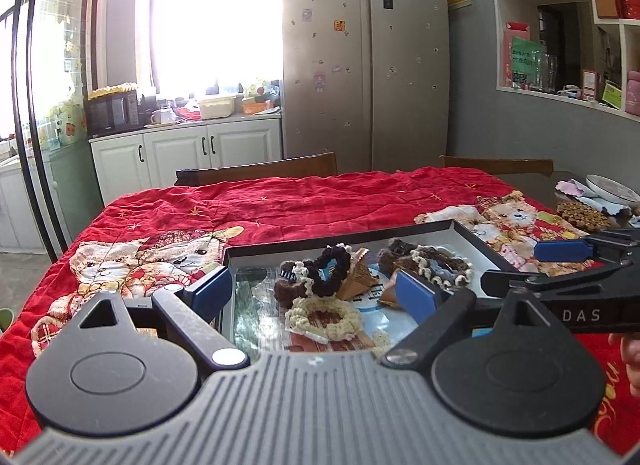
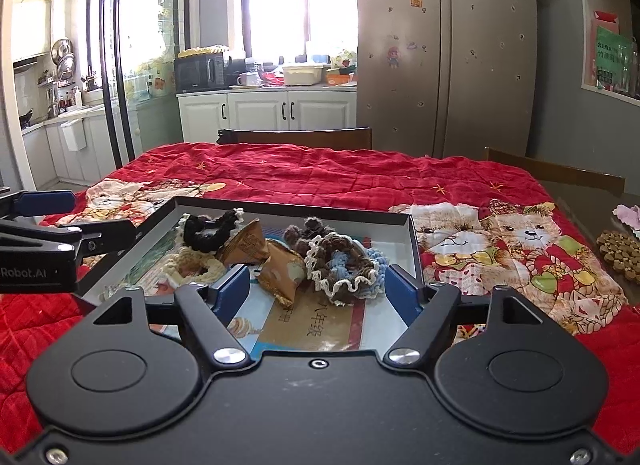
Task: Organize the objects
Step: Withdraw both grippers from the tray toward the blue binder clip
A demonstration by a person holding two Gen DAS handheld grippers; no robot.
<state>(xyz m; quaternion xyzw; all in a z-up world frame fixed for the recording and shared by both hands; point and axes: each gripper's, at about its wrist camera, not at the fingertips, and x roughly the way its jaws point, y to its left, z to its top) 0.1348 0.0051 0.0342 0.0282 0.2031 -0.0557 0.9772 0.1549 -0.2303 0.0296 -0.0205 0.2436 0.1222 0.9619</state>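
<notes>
Only the left wrist view shows a plate (image 1: 614, 187) at right. Both the left gripper (image 1: 316, 295) and right gripper (image 2: 318, 291) hold their jaws apart, empty, above a shallow rectangular tray (image 2: 414, 233) of frilly crocheted scrunchies (image 2: 344, 265).

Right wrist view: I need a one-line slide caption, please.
Open right gripper before a shallow tray of crocheted scrunchies and brown snack packets on a red bear-print quilt.

Red bear-print quilt (image 2: 320, 177), steel fridge (image 2: 444, 49), microwave (image 2: 200, 72), white cabinets (image 2: 268, 111).
</notes>
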